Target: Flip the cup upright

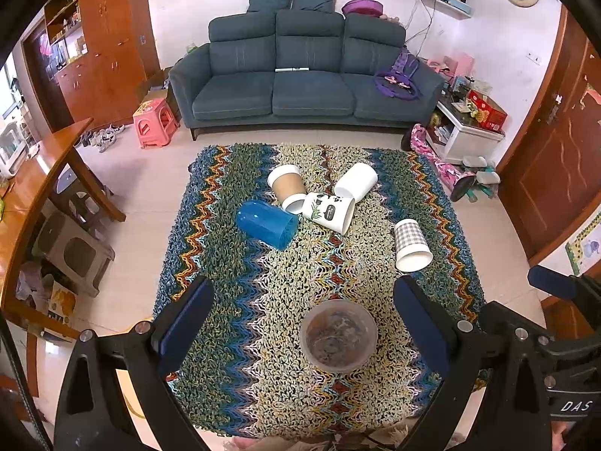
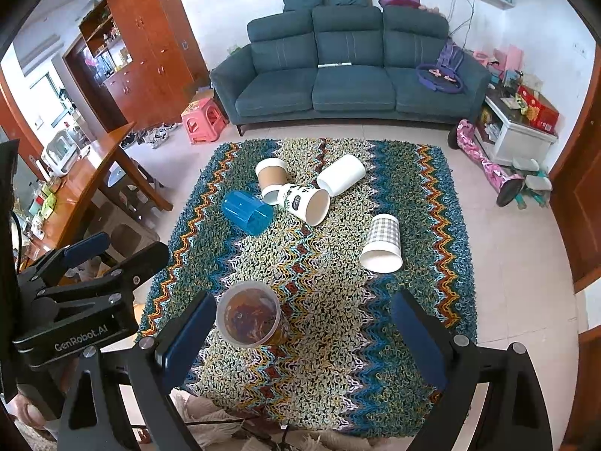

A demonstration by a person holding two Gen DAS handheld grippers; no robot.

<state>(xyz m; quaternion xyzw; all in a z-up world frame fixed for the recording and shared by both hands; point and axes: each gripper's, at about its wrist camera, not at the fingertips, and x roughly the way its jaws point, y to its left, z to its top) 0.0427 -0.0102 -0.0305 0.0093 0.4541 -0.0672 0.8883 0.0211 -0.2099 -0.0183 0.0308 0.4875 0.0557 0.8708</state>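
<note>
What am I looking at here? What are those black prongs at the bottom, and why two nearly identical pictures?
No robot here: a person holds a two-finger grabber in each hand, with a wide-angle camera on each looking along its fingers. One picture is from the left gripper, the other from the right gripper. Both are open and hold nothing. Below is a zigzag cloth on a table. A clear cup stands upright near the grippers. Five cups lie tipped over: a blue cup, a brown cup, a panda cup, a white cup and a checked cup.
</note>
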